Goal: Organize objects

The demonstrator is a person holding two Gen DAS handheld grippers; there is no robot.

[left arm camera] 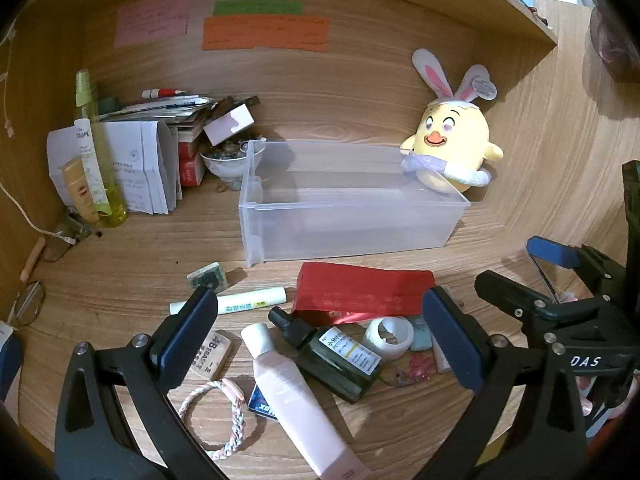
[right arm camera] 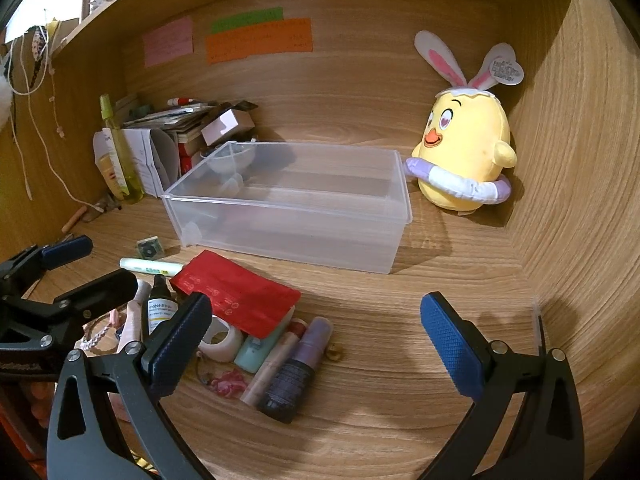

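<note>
While both the left gripper [left arm camera: 320, 332] and right gripper [right arm camera: 316, 332] hang spread wide and empty, glossy bottles [left arm camera: 336, 356], a smooth pink tube [left arm camera: 296, 400] and a creased red pouch [left arm camera: 360, 292] litter the woodgrain desk [right arm camera: 400, 400]; beyond stands a translucent rectangular plastic bin [right arm camera: 288, 216].

At the back right corner you have a yellow plush chick [right arm camera: 466, 148] with bunny ears and a purple-white swim ring, standing upright against the wooden wall. On the back wall you see three sticky notes: a pink note [left arm camera: 153, 19], a green note [left arm camera: 258, 7] and an orange note [left arm camera: 265, 33] just below the green one. To your left, a tall yellow-green spray bottle [left arm camera: 90, 128] stands in front of folded white papers [left arm camera: 138, 166], with a red-capped marker [left arm camera: 164, 92] lying on top of the stack behind. A small bowl [left arm camera: 232, 164] of trinkets sits near the stack. A pair of glasses [left arm camera: 30, 304] lies at the far left edge.
</note>
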